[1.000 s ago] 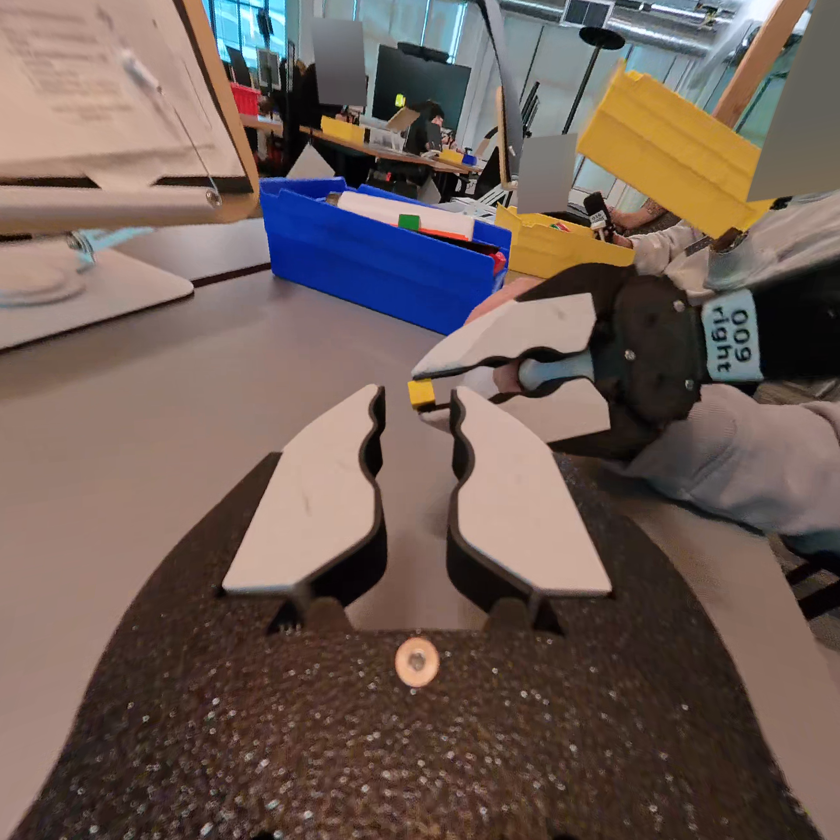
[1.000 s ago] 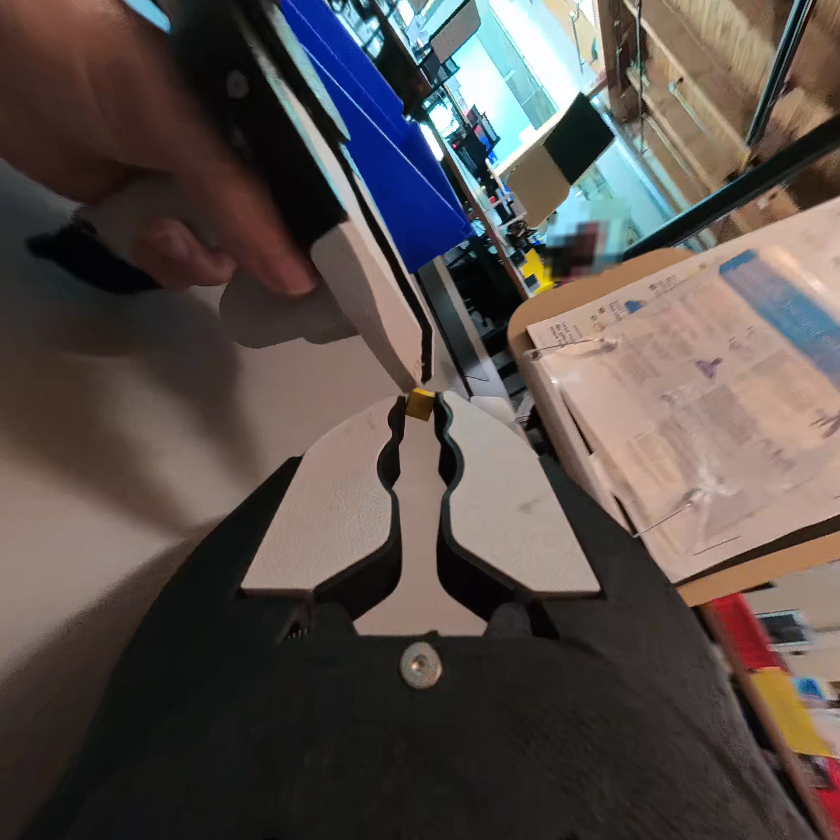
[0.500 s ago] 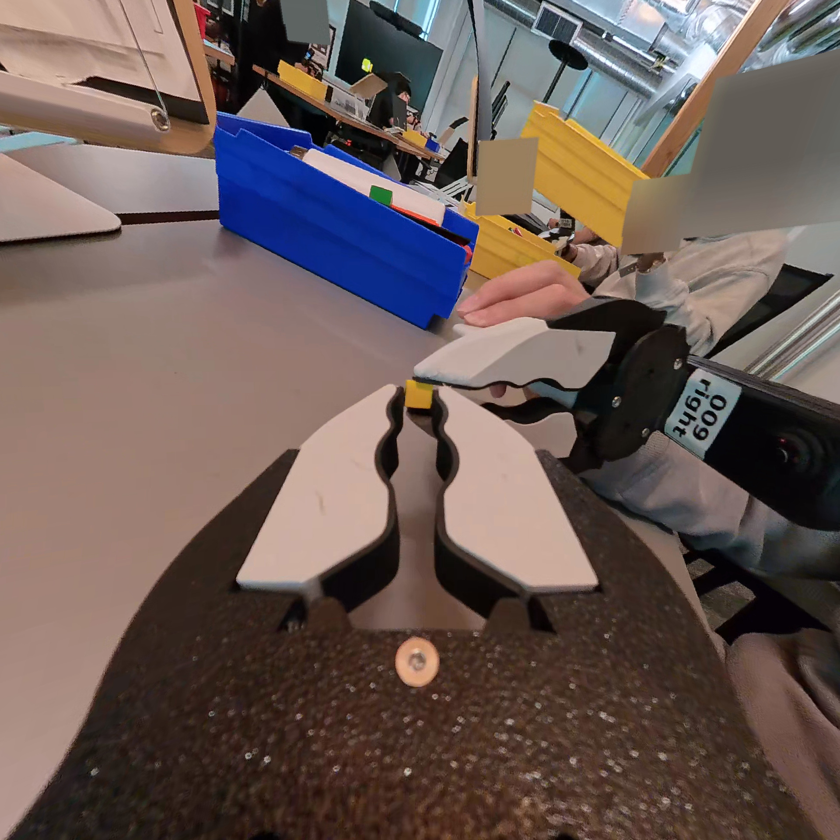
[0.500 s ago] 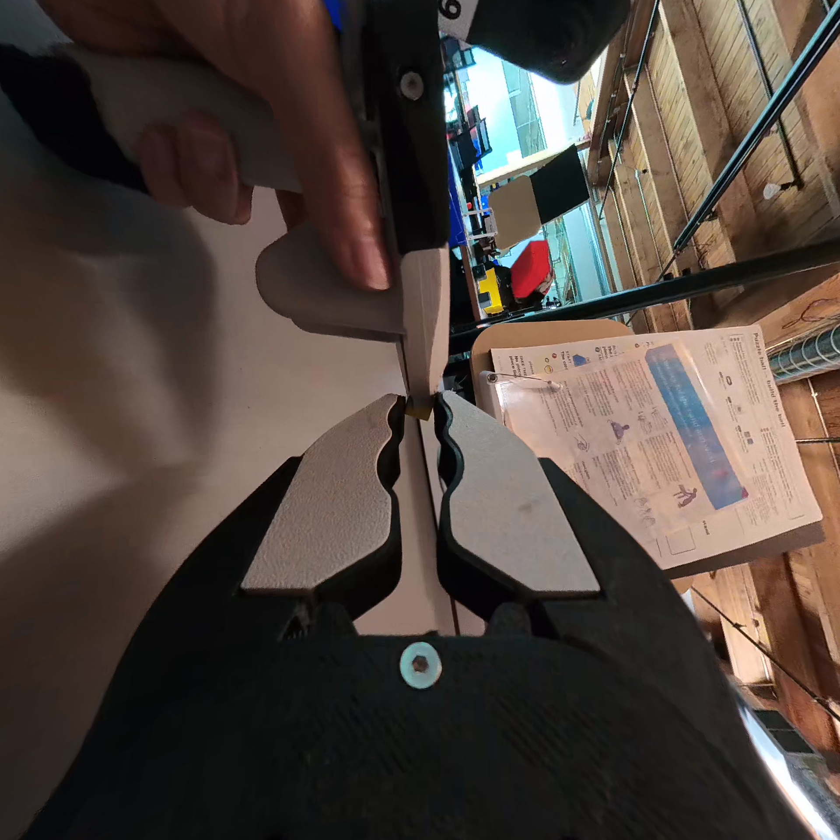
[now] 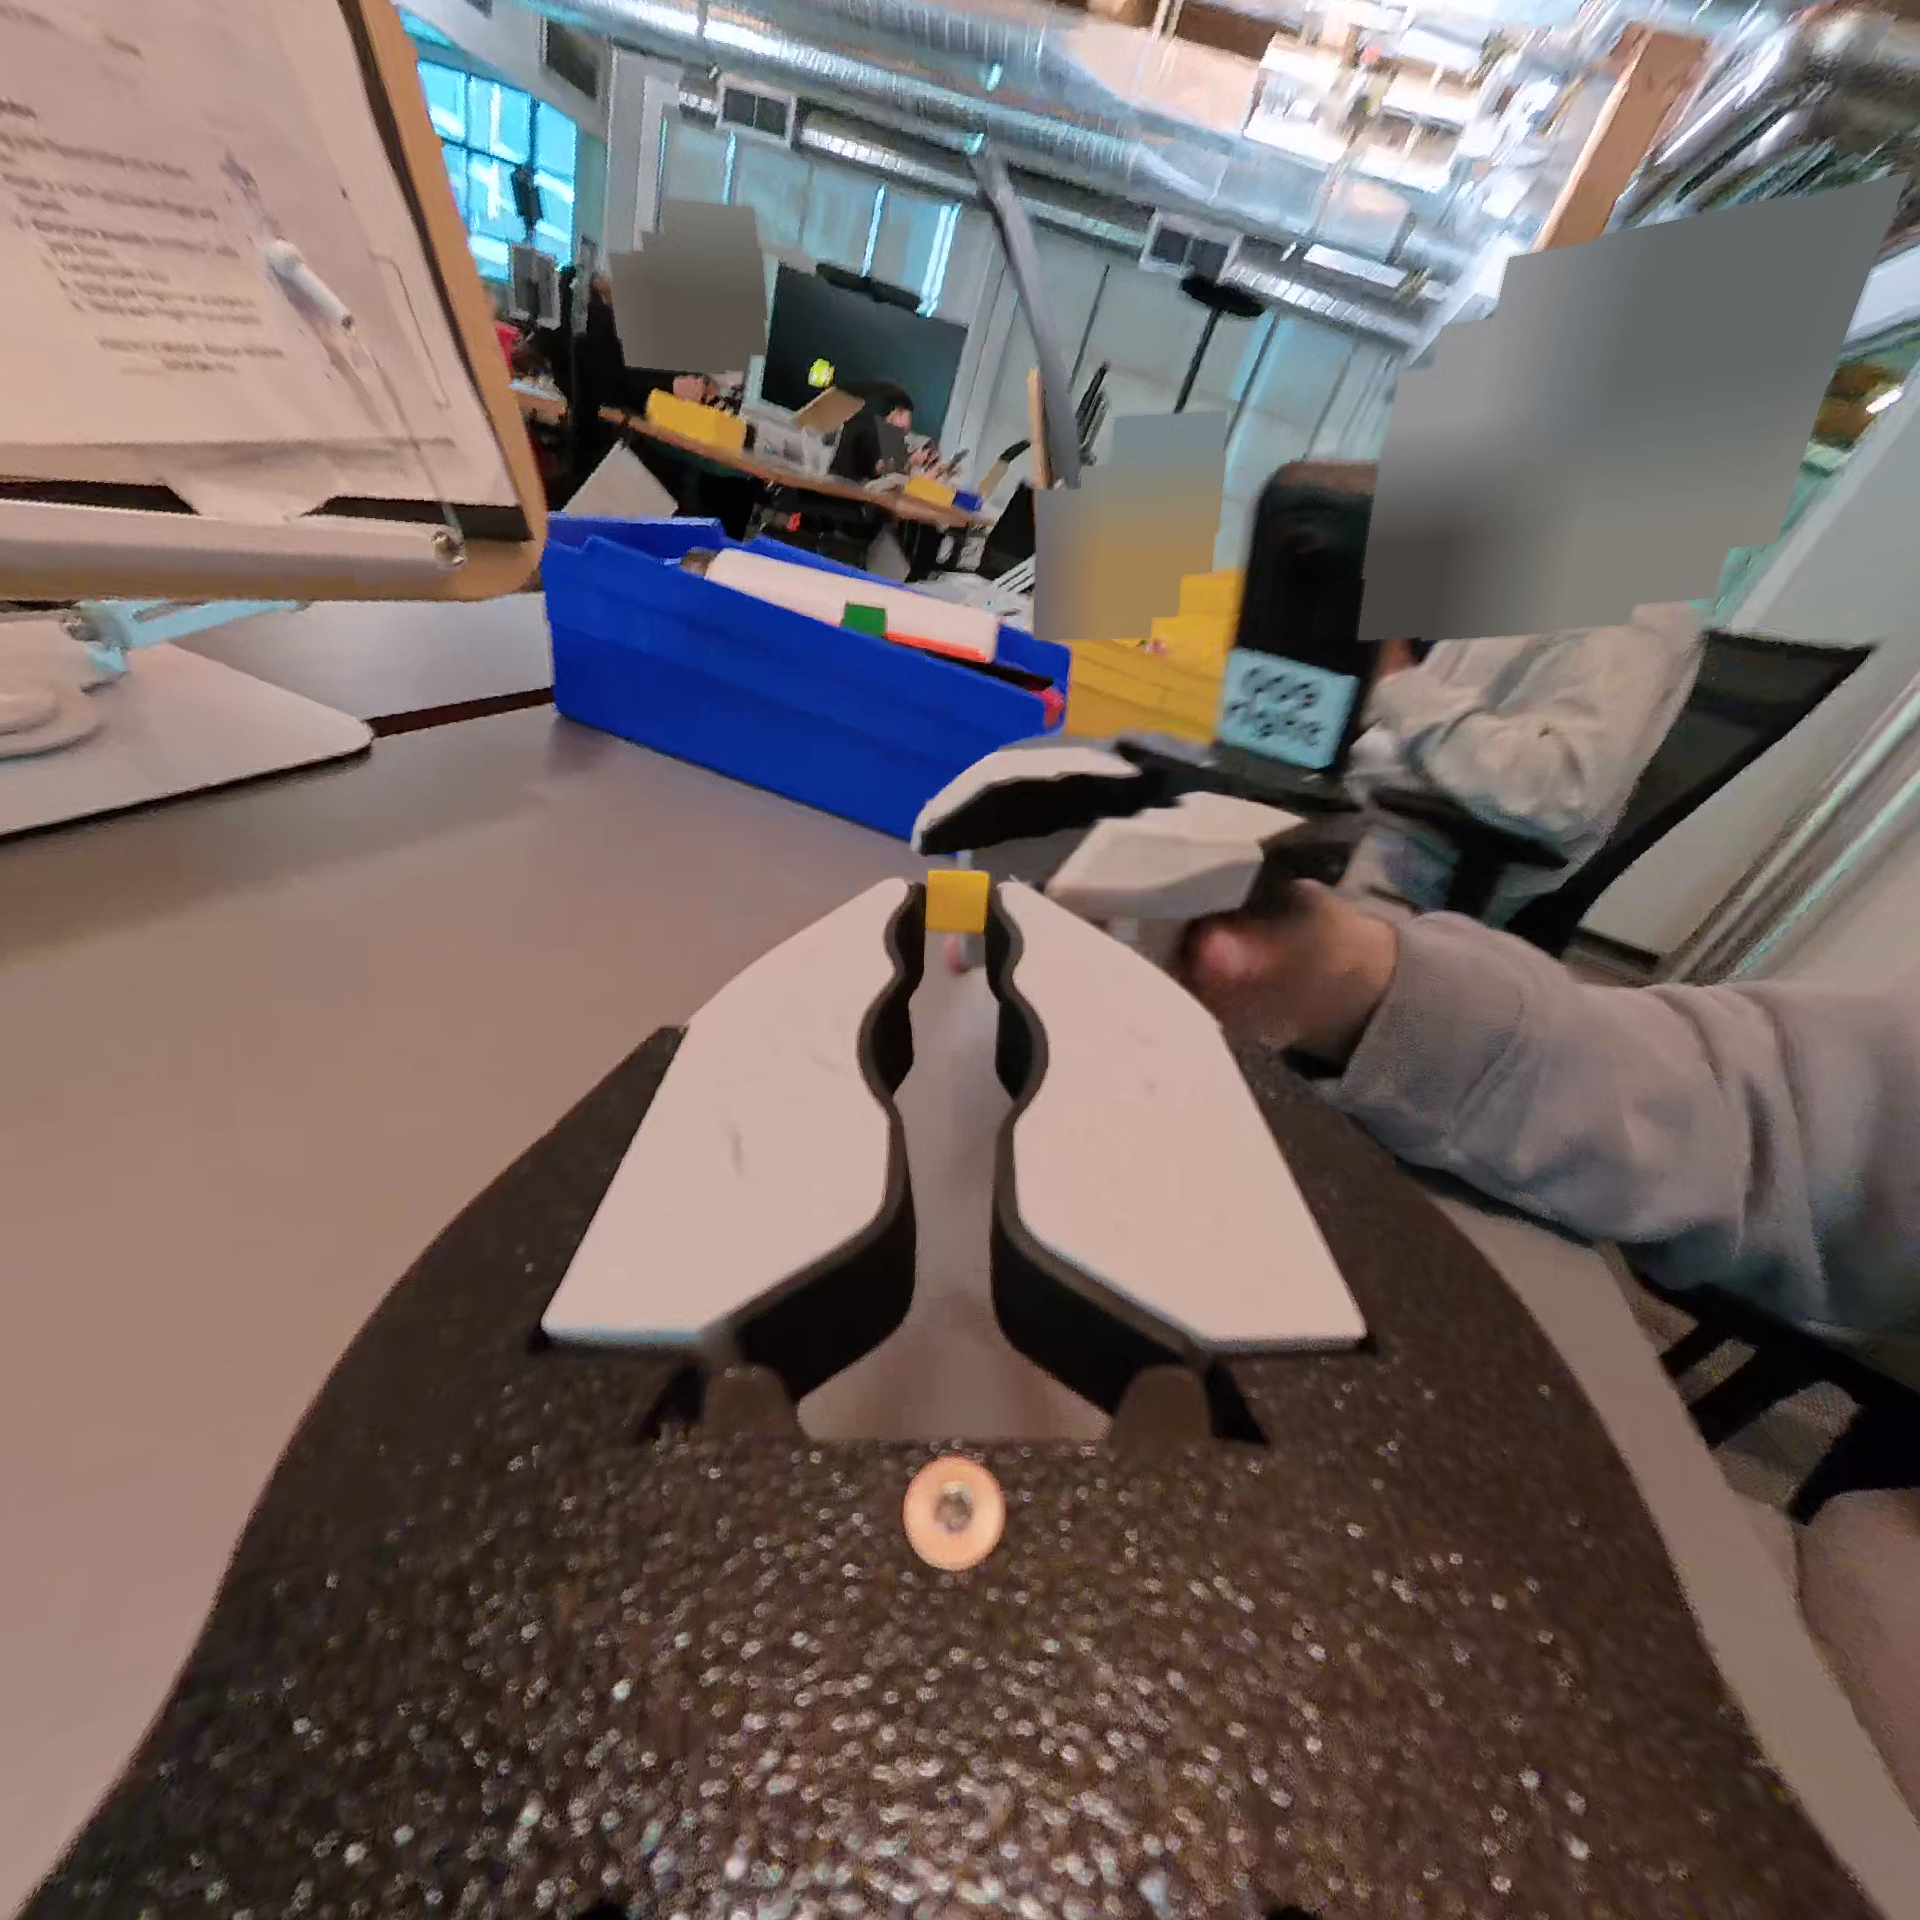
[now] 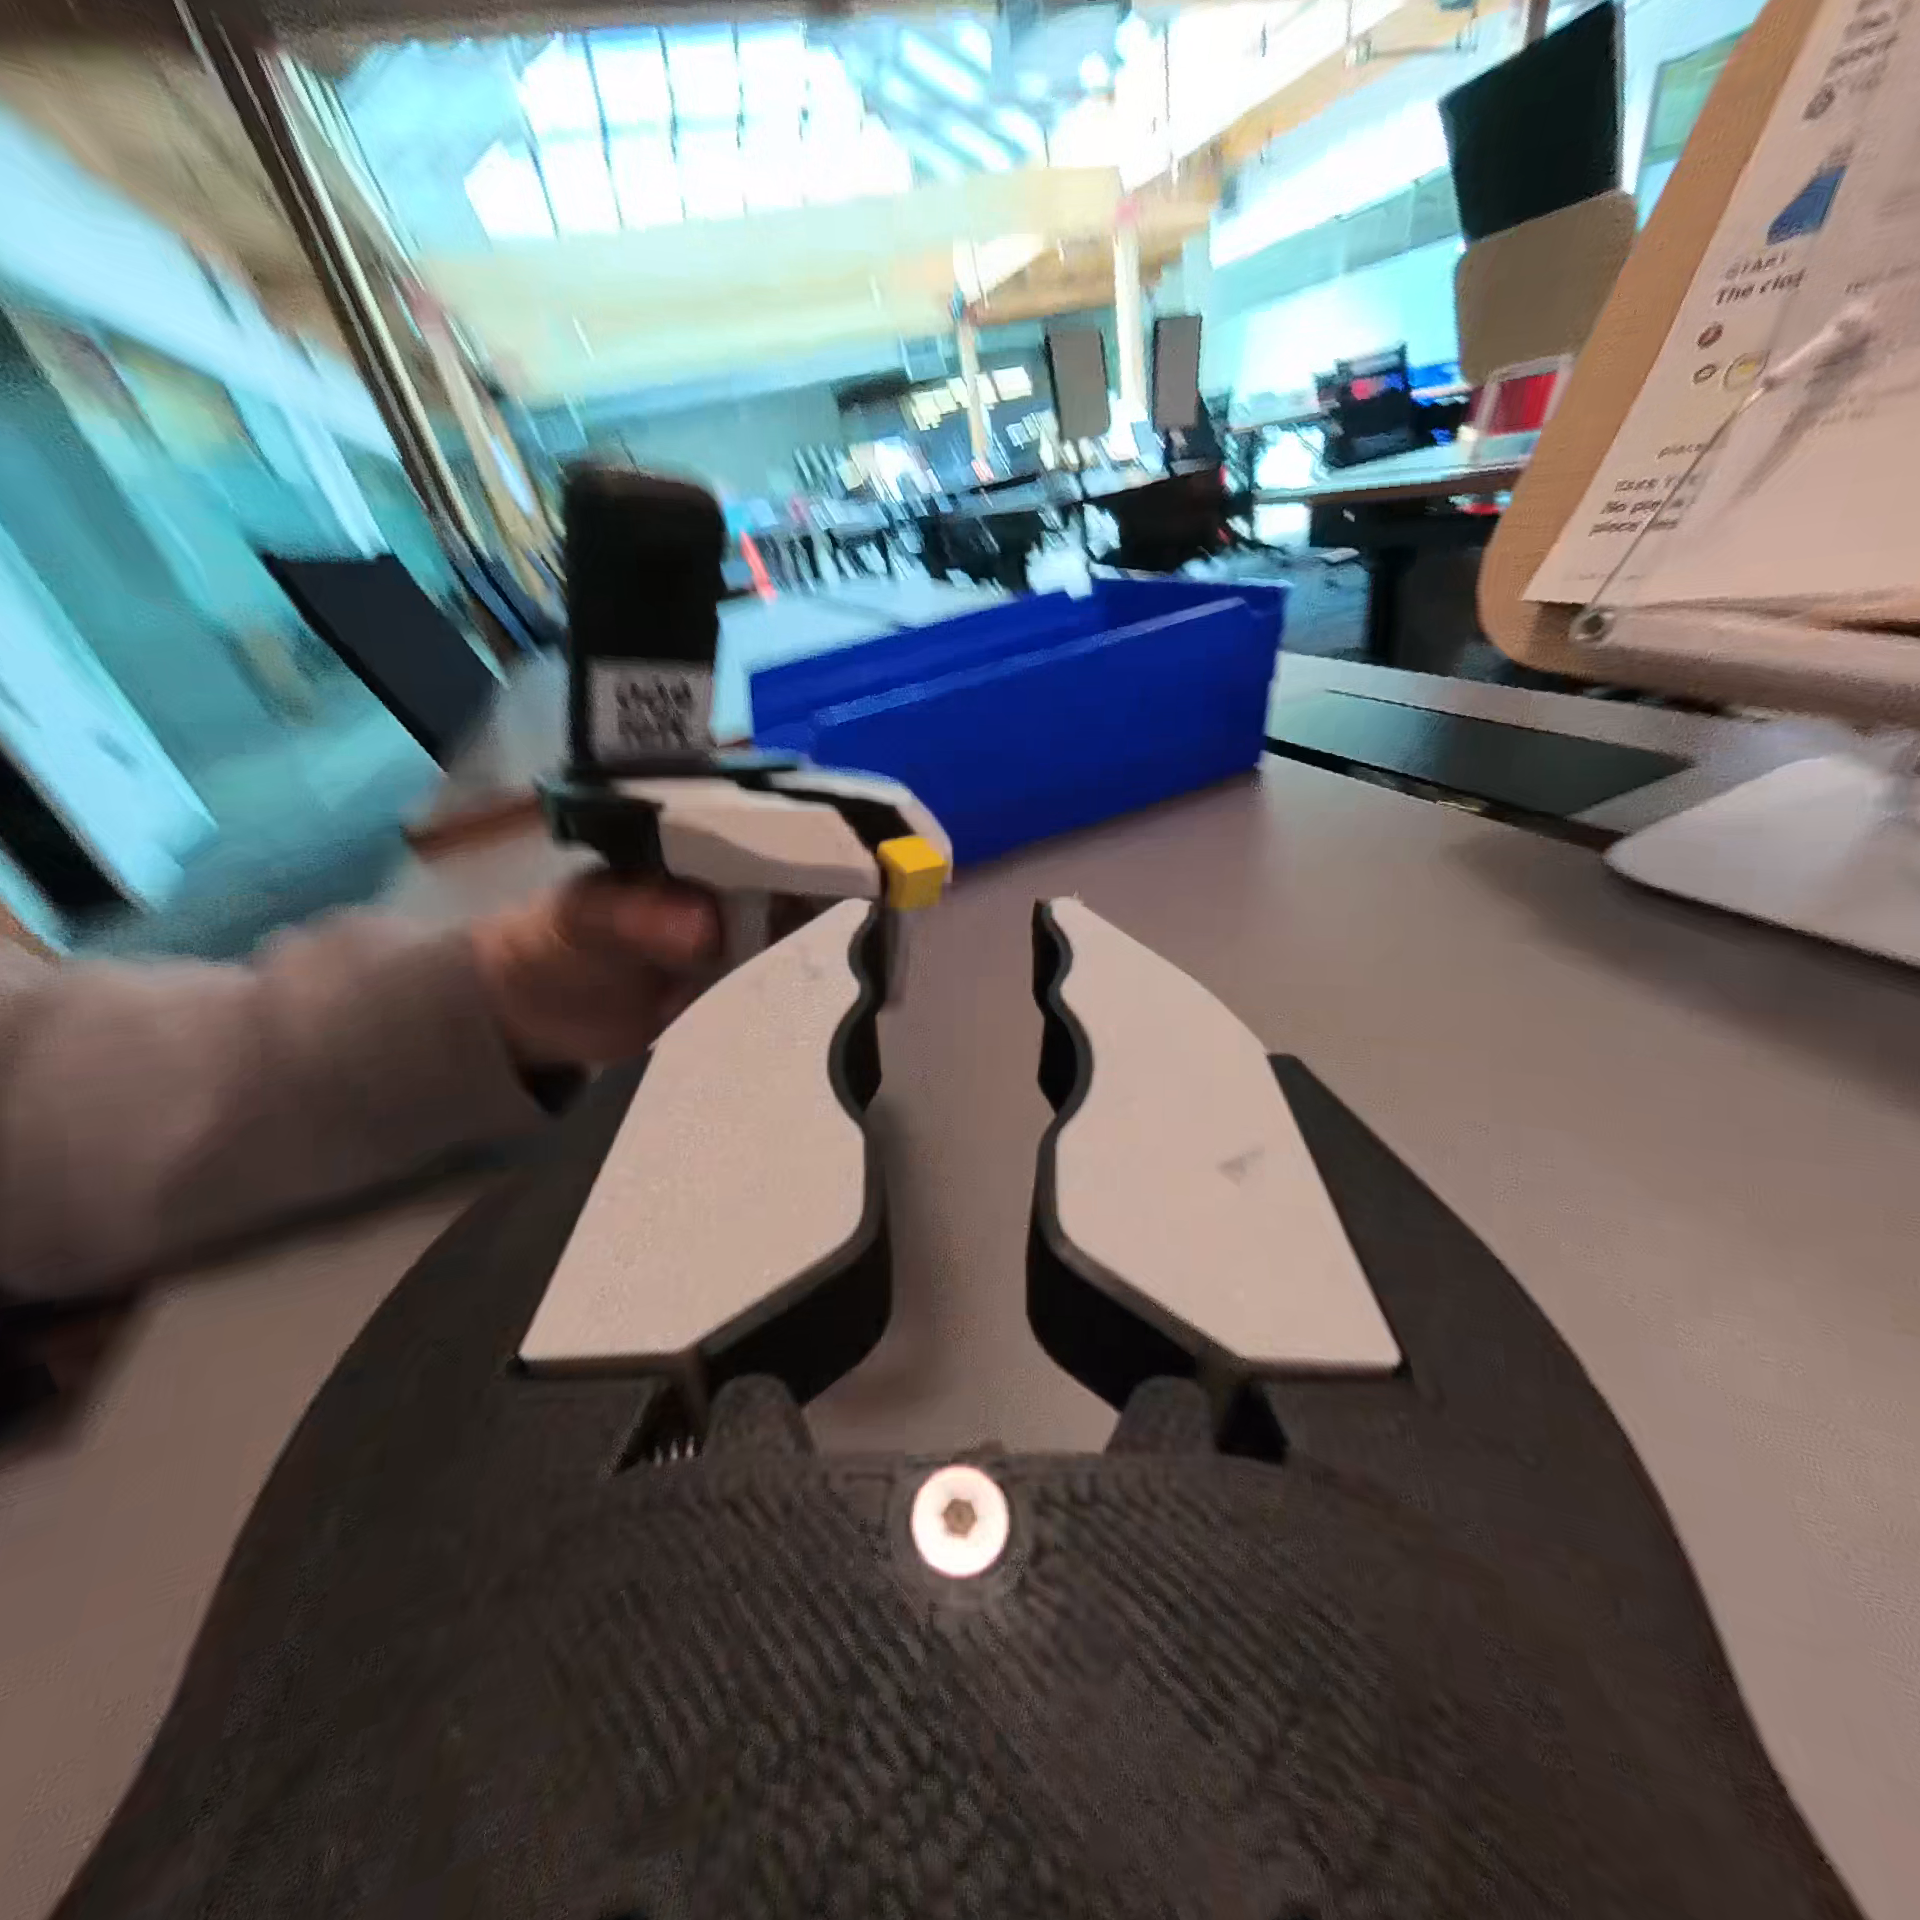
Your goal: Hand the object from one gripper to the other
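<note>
Pinching the small yellow block at the very tips of its fingers, the left gripper is clamped on it above the grey table, clear of the surface. Such a shallow hold leaves most of the block proud of the fingertips, which I judge suits a hand-over, since the other tool needs faces to grasp or let go of. The right gripper has its fingers apart with nothing between them; in its own view the block sits just beyond and to the left of its left finger, not inside the gap. So the block appears to rest with the left tool alone, and the pass looks essentially made.

Room for moving is good in front of both tools, where the tabletop is bare. The blue bin stands farther back, and the paper stand with its pale base takes up one side. The table edge runs near the person's sleeve, so I would draw the tools apart along the table, not toward the bin.
</note>
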`<state>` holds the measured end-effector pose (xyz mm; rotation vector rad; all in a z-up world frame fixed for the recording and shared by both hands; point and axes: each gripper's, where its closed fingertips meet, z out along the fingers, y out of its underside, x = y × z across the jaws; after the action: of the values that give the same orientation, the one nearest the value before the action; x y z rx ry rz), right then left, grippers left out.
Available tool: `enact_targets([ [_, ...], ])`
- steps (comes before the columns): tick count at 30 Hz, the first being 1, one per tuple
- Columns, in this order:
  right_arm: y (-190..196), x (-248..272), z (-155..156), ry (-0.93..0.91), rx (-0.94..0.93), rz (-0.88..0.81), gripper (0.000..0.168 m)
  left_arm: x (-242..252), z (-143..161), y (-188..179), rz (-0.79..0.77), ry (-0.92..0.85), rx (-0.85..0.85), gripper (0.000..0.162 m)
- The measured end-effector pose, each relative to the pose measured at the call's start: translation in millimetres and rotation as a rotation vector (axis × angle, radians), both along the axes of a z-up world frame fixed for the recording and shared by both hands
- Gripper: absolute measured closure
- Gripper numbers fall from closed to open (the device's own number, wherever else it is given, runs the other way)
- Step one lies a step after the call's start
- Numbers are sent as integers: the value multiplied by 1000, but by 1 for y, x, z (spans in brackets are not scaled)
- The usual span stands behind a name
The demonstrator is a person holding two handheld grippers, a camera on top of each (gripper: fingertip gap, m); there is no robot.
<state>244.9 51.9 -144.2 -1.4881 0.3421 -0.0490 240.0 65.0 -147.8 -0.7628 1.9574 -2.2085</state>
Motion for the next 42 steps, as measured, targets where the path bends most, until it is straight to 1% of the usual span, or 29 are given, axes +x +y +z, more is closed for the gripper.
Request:
enact_targets([
  [2, -3, -1, 8, 70, 111, 39, 145, -4, 7, -2, -46, 31, -78, 151],
  [5, 1, -13, 13, 30, 139, 108, 144, -12, 12, -5, -133, 78, -158, 152],
  [7, 5, -24, 18, 70, 177, 183, 143, -16, 15, -7, -163, 64, -173, 152],
  [8, 7, -26, 19, 93, 191, 202, 147, -19, 15, -8, -180, 52, -170, 152],
  [12, 6, -21, 14, 69, 165, 158, 150, -23, 15, -11, -192, 25, -144, 152],
  [14, 6, -22, 14, 63, 153, 165, 151, -22, 15, -11, -193, 24, -145, 152],
  [17, 7, -25, 15, 23, 153, 173, 157, -23, 14, -12, -197, 21, -135, 152],
  [24, 5, -26, 15, -70, 124, 159, 158, -24, 12, -13, -204, 19, -109, 152],
  [28, 5, -30, 15, -89, 117, 189, 158, -27, 12, -14, -230, 20, -97, 152],
  [31, 4, -32, 14, -59, 101, 237, 158, -30, 11, -15, -252, 18, -90, 152],
  [35, 5, -30, 14, -60, 85, 216, 159, -27, 11, -15, -219, -1, -91, 152],
  [36, 4, -30, 15, -61, 95, 217, 168, -24, 10, -14, -192, -8, -81, 150],
  [38, 3, -23, 16, -33, 111, 169, 168, -21, 8, -13, -150, -45, -48, 153],
  [39, 3, -19, 14, -22, 108, 147, 168, -24, 9, -14, -157, -72, -39, 162],
  [41, 3, -19, 11, -26, 95, 149, 168, -26, 13, -17, -149, -112, -23, 162],
  [42, 0, -14, 10, -42, 69, 118, 168, -24, 11, -17, -126, -124, 5, 162],
])
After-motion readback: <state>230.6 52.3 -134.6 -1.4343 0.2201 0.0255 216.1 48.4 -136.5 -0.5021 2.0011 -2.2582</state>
